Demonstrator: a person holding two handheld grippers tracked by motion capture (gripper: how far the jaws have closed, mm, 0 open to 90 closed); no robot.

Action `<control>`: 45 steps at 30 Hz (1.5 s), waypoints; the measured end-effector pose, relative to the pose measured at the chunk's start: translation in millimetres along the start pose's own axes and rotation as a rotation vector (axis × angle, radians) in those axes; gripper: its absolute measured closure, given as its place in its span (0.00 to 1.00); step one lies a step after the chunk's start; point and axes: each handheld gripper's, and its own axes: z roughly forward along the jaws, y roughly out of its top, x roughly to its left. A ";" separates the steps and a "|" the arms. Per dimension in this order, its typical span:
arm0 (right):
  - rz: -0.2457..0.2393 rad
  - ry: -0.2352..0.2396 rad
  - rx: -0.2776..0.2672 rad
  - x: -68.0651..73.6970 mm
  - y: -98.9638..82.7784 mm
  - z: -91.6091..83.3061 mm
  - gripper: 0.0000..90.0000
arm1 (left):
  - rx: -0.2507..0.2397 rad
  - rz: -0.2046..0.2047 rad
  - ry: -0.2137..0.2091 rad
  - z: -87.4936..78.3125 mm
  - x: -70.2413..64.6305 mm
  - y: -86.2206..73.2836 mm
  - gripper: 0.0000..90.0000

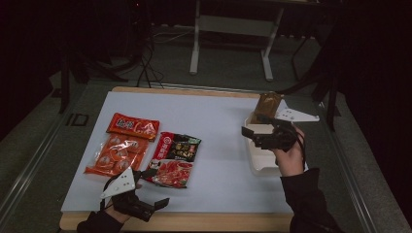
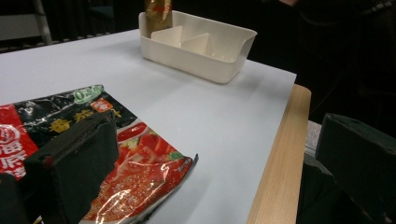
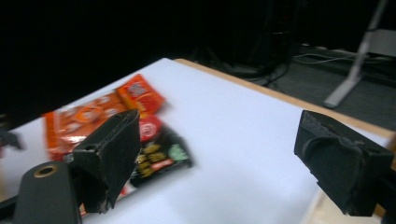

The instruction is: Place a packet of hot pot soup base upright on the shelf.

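Observation:
Three snack packets lie at the left of the white table: an orange-red one (image 1: 132,126) (image 3: 140,95), an orange one with round pictures (image 1: 116,154) (image 3: 77,121), and a red and black one (image 1: 175,158) (image 2: 140,172) (image 3: 161,156). A white divided tray (image 1: 260,162) (image 2: 196,65) stands at the right, with a brown-gold packet (image 1: 267,104) (image 2: 158,11) upright at its far end. My left gripper (image 1: 155,188) (image 2: 215,177) stands open at the front edge, one jaw over the red and black packet's corner. My right gripper (image 1: 250,136) (image 3: 224,158) hovers open and empty over the tray's left side, pointing toward the packets.
The wooden table edge (image 2: 280,177) runs along the front, just under my left gripper. White mat (image 1: 214,121) lies bare between the packets and the tray. Beyond the table, a desk's metal legs (image 1: 195,48) and cables (image 1: 145,68) stand on the dark floor.

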 end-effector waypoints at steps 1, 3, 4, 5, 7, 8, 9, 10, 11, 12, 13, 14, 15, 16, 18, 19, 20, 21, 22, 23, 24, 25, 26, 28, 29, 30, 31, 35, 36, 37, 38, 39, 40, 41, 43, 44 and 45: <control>0.001 0.013 -0.001 3.7 -2.7 -1.0 0.16 | -0.012 -0.005 0.000 -0.6 0.2 0.6 0.00; -0.014 0.025 -0.002 11.2 -7.8 -3.2 0.16 | -0.015 -0.014 0.009 -1.9 0.5 2.7 0.00; -0.016 0.033 -0.001 14.7 -10.1 -4.2 0.16 | -0.007 -0.022 0.003 -2.2 1.0 4.1 0.00; -0.027 0.031 0.000 18.0 -12.4 -5.3 0.16 | -0.007 -0.026 0.008 -2.8 1.0 5.2 0.00; -0.031 0.042 0.000 24.3 -18.2 -8.1 0.16 | -0.003 -0.041 -0.012 -4.4 0.8 8.3 0.00; -0.036 0.039 -0.002 26.7 -20.9 -9.5 0.16 | 0.002 -0.047 -0.017 -4.7 0.3 9.4 0.00; -0.040 0.042 -0.004 28.4 -22.8 -10.4 0.16 | 0.004 -0.035 -0.019 -5.0 -1.5 10.9 0.00; -0.046 0.034 -0.010 31.1 -25.8 -12.7 0.16 | 0.010 -0.029 -0.020 -5.1 -3.0 11.8 0.00; -0.050 0.022 -0.017 32.6 -27.6 -14.1 0.16 | 0.022 -0.025 -0.020 -4.6 -4.7 12.9 0.00; -0.052 0.022 -0.016 33.9 -29.3 -15.6 0.16 | 0.036 -0.018 -0.017 -4.1 -6.1 13.9 0.00; -0.053 0.025 -0.016 35.0 -30.7 -17.1 0.16 | 0.036 -0.018 -0.017 -4.1 -6.1 13.9 0.00; -0.052 0.026 -0.028 36.4 -32.8 -19.7 0.18 | 0.057 -0.013 -0.017 -3.0 -7.4 15.6 0.00; -0.045 0.041 -0.028 37.0 -33.9 -20.7 0.20 | 0.061 -0.026 -0.022 -2.7 -6.9 16.3 0.00; -0.041 0.050 -0.022 38.3 -35.2 -22.1 0.20 | 0.073 -0.040 -0.029 -2.6 -5.1 17.1 0.00; -0.042 0.059 -0.008 41.5 -38.1 -24.5 0.20 | 0.081 -0.048 -0.027 -3.2 -2.6 17.7 0.00; -0.039 0.062 -0.003 43.1 -39.6 -25.8 0.20 | 0.087 -0.051 -0.021 -3.3 -1.1 18.2 0.00; -0.040 0.066 -0.005 44.4 -41.3 -26.7 0.20 | 0.094 -0.053 -0.008 -3.5 0.7 18.9 0.00; -0.043 0.076 -0.005 45.3 -43.0 -27.7 0.20 | 0.100 -0.060 -0.002 -3.9 2.9 19.9 0.00; -0.048 0.079 -0.009 46.3 -44.7 -28.7 0.20 | 0.105 -0.064 0.006 -4.8 5.7 21.4 0.00; -0.054 0.081 -0.009 47.0 -47.0 -29.5 0.20 | 0.108 -0.064 0.013 -5.5 7.5 22.5 0.00; -0.051 0.086 -0.008 47.3 -48.3 -30.0 0.20 | 0.118 -0.063 0.019 -6.4 10.1 24.2 0.00; -0.048 0.094 -0.014 47.4 -50.1 -30.9 0.19 | 0.121 -0.059 0.029 -7.6 12.3 26.0 0.02; -0.043 0.097 -0.014 47.6 -51.9 -31.7 0.19 | 0.118 -0.052 0.044 -9.5 14.5 28.1 0.03; -0.051 0.097 -0.006 48.8 -54.8 -33.7 0.19 | 0.128 -0.052 0.071 -12.5 20.6 33.4 0.07; -0.046 0.107 -0.012 49.5 -57.0 -35.3 0.18 | 0.131 -0.048 0.083 -13.7 22.9 35.1 0.10; -0.038 0.115 -0.011 49.9 -58.3 -36.2 0.17 | 0.126 -0.044 0.098 -15.7 25.7 37.1 0.16; -0.033 0.117 -0.015 50.4 -60.2 -37.7 0.17 | 0.138 -0.053 0.134 -16.6 29.1 39.2 0.21; -0.050 0.103 -0.012 53.0 -64.1 -45.8 0.17 | 0.164 -0.104 0.240 -17.8 48.4 44.4 0.41; -0.047 0.100 -0.016 53.5 -64.9 -48.6 0.17 | 0.172 -0.121 0.272 -17.1 53.3 45.3 0.45; -0.046 0.096 -0.021 53.9 -65.6 -51.4 0.17 | 0.173 -0.132 0.292 -17.0 58.5 45.7 0.48; -0.043 0.093 -0.022 54.1 -66.4 -54.3 0.16 | 0.177 -0.145 0.303 -16.2 63.4 45.6 0.56; -0.036 0.088 -0.029 54.3 -67.5 -57.0 0.16 | 0.188 -0.154 0.325 -14.2 67.5 45.4 0.58; -0.025 0.086 -0.029 54.2 -69.0 -59.4 0.16 | 0.203 -0.150 0.341 -12.0 71.2 44.7 0.61; -0.022 0.084 -0.028 54.1 -70.5 -61.3 0.16 | 0.212 -0.147 0.348 -9.7 75.7 43.5 0.65; -0.020 0.080 -0.029 54.0 -72.3 -63.6 0.16 | 0.212 -0.147 0.348 -9.7 75.7 43.5 0.68; -0.007 0.079 -0.039 53.7 -74.5 -67.1 0.16 | 0.246 -0.148 0.368 -2.5 85.7 40.0 0.78; -0.004 0.079 -0.045 53.7 -75.1 -68.0 0.16 | 0.276 -0.135 0.394 0.7 89.0 38.9 0.81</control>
